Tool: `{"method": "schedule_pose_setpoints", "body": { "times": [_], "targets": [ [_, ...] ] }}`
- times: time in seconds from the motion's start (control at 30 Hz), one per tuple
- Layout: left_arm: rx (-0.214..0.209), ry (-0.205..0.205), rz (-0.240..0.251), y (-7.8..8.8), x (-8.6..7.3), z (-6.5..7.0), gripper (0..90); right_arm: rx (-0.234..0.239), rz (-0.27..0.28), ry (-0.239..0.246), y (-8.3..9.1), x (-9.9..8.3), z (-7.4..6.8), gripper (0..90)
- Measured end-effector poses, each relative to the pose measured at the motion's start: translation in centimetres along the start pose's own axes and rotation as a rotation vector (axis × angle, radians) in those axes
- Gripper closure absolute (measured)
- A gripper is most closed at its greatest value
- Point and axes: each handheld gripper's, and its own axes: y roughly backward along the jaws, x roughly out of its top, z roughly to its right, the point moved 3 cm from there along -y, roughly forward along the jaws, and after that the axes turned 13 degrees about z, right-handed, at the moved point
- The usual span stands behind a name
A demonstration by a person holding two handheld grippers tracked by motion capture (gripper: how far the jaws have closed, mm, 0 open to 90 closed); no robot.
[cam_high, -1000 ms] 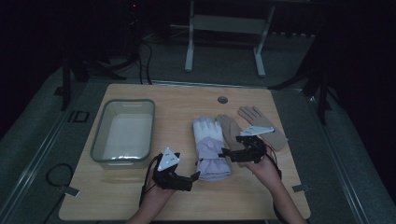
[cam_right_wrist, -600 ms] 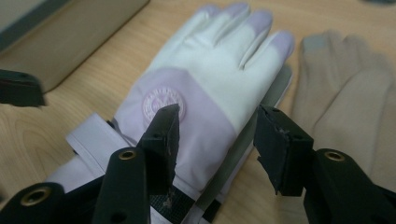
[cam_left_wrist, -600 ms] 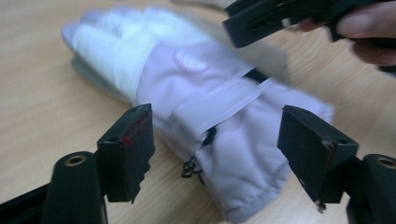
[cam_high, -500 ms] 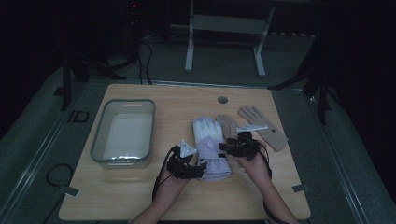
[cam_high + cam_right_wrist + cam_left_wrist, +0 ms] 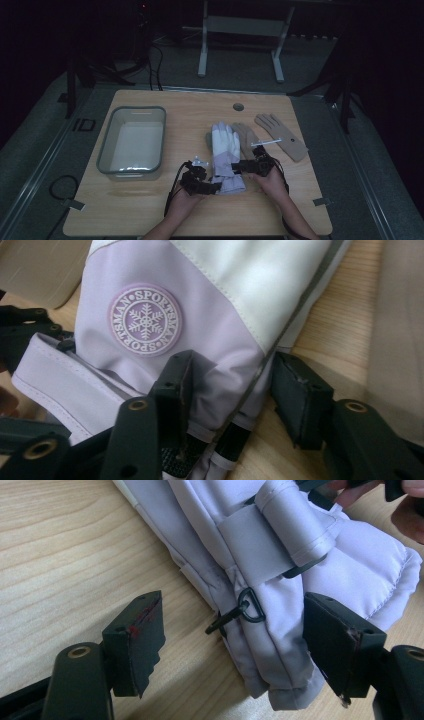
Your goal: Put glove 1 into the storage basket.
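The wooden counter (image 5: 150, 210) carries a clear plastic tub (image 5: 133, 141) toward its left side, and near the middle lies a lilac-and-white ski glove (image 5: 225, 150) with its fingers pointing away from the person and its cuff nearest them. Just right of it lie two tan gloves (image 5: 280, 135), flat and palm-down, the nearer one partly tucked against the ski glove's edge. The left tongs (image 5: 209, 186) sit at the cuff's left corner; in the left gripper view their jaws have just been closing and straddle the cuff edge, the right pad against the quilted fabric, the left pad standing clear over bare wood, so nothing is pinched. The right tongs (image 5: 239, 167) come in at the glove's right edge; their jaws have just been closing too, one pad lying on the lilac fabric and the other on the counter beside the seam, with the fabric bunched between but not visibly clenched. A round snowflake badge (image 5: 145, 320) sits on the glove's back, and a small black clip (image 5: 235, 614) hangs at the cuff strap.
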Motion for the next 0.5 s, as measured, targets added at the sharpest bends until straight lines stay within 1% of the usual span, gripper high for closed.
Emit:
{"method": "schedule_pose_setpoints", "body": {
  "times": [0.03,0.07,0.1,0.17,0.23,0.27,0.33,0.4,0.43,0.5],
  "targets": [
    [-0.001,-0.005,-0.001,0.0,0.0,0.0,26.7,0.009,-0.002,0.007,0.0,0.0,0.0,54.7],
    [-0.001,-0.005,-0.001,0.0,0.0,0.0,26.9,0.009,-0.002,0.007,0.0,0.0,0.0,54.7],
    [-0.004,-0.016,0.003,-0.1,0.0,0.0,26.9,0.022,-0.003,0.011,-0.1,0.0,0.0,56.0],
    [-0.001,-0.037,0.008,-0.2,0.0,0.0,27.1,0.045,0.012,-0.004,-0.2,-0.2,0.1,61.9],
    [0.002,-0.043,0.014,-0.2,-0.1,0.1,27.2,0.051,0.015,-0.027,-0.2,-0.2,0.2,67.3],
    [0.004,-0.044,0.016,-0.2,-0.1,0.1,27.3,0.048,0.015,-0.029,-0.2,-0.2,0.2,70.7],
    [-0.002,-0.046,0.015,-0.2,-0.1,0.1,28.3,0.027,0.017,0.010,-0.2,-0.2,-0.2,75.0],
    [-0.019,-0.037,0.009,-0.2,-0.1,0.1,31.5,-0.012,0.022,0.066,-0.1,-0.1,-0.8,77.2],
    [-0.033,-0.030,0.003,-0.2,-0.1,0.1,34.6,-0.038,0.023,0.100,0.0,-0.1,-1.2,77.8],
    [-0.069,0.000,-0.009,-0.2,0.0,0.1,43.5,-0.087,0.030,0.169,0.0,-0.1,-1.9,78.6]
  ]
}}
